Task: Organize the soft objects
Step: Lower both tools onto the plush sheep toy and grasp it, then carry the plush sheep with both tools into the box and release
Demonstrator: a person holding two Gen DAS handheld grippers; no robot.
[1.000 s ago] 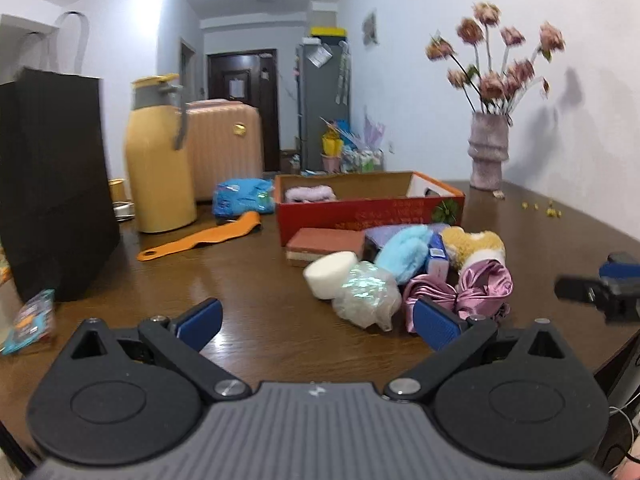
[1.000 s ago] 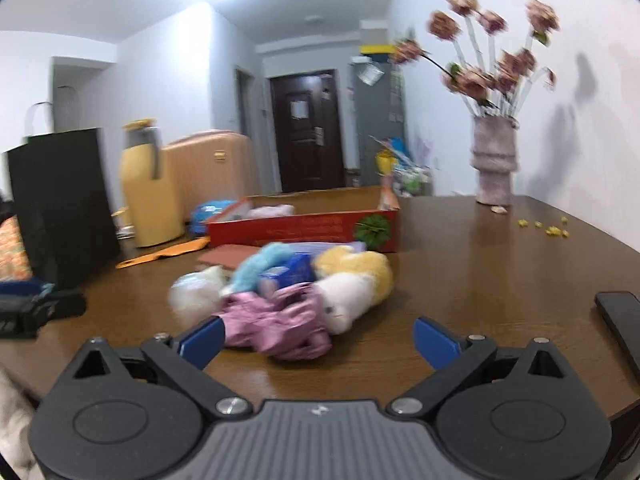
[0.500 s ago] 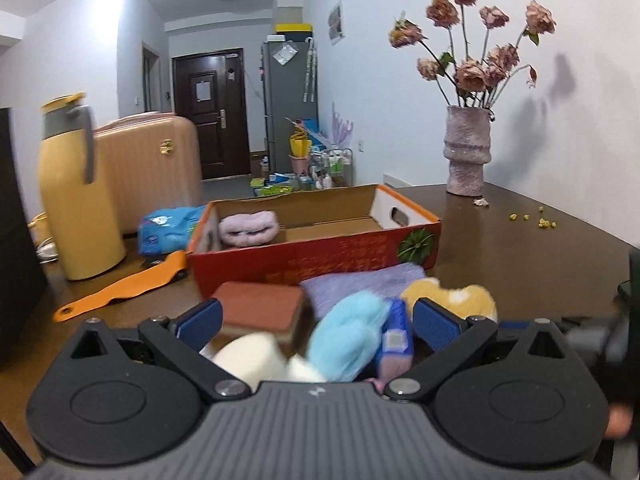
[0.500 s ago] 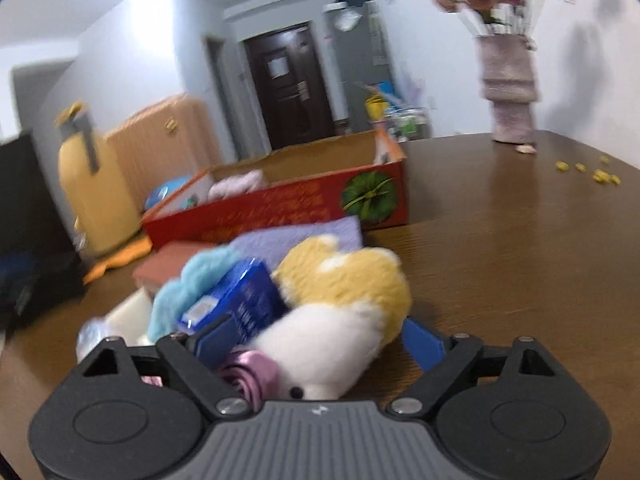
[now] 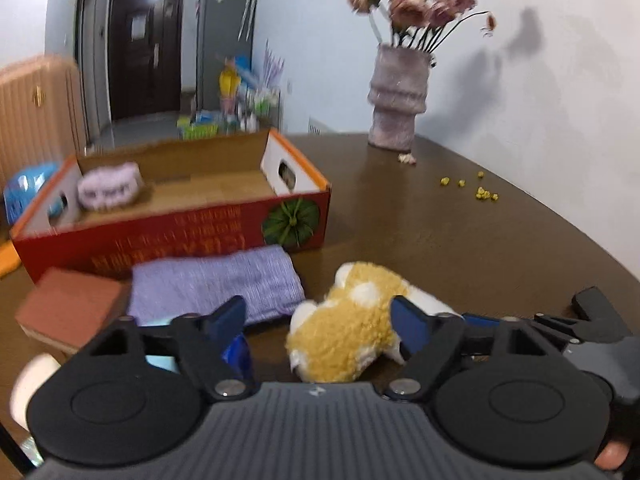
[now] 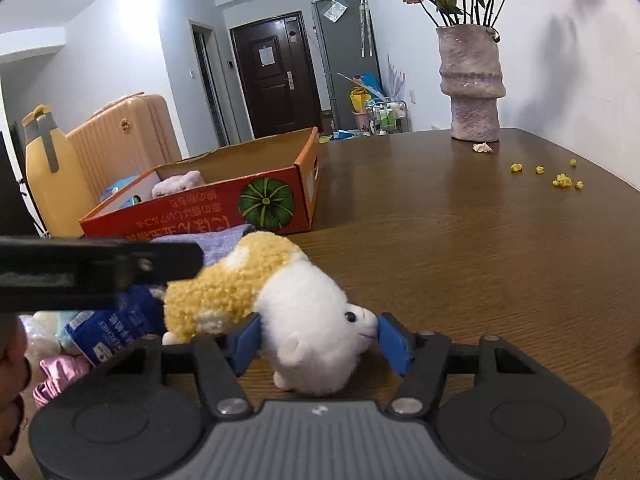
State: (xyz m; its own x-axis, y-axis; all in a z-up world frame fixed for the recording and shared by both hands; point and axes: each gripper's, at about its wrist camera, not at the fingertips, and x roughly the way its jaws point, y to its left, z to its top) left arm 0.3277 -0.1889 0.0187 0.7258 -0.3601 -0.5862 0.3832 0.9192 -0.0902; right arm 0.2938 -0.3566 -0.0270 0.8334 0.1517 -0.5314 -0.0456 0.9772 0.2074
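Note:
A yellow-and-white plush toy point(image 6: 280, 296) lies on the brown table in front of the red cardboard box point(image 6: 200, 212). My right gripper point(image 6: 318, 340) has its jaws on both sides of the toy's white head, closing on it. My left gripper point(image 5: 318, 320) is open around the toy's yellow body point(image 5: 352, 320). A purple knitted cloth point(image 5: 216, 284) lies flat before the box point(image 5: 172, 224). A pink fluffy item point(image 5: 108, 188) sits inside the box. A blue packet point(image 6: 108, 324) and pink satin cloth point(image 6: 60, 372) lie left of the toy.
A brick-red block point(image 5: 68, 312) and a white sponge point(image 5: 28, 384) lie at the left. A stone vase with dried roses point(image 6: 472, 92) stands at the far right, with yellow crumbs point(image 6: 560, 178) near it. A yellow jug point(image 6: 48, 176) and a suitcase point(image 6: 128, 136) are behind the box.
Both grippers moved forward to the plush toy. The right jaws narrowed around its white head; the left jaws now straddle its yellow body.

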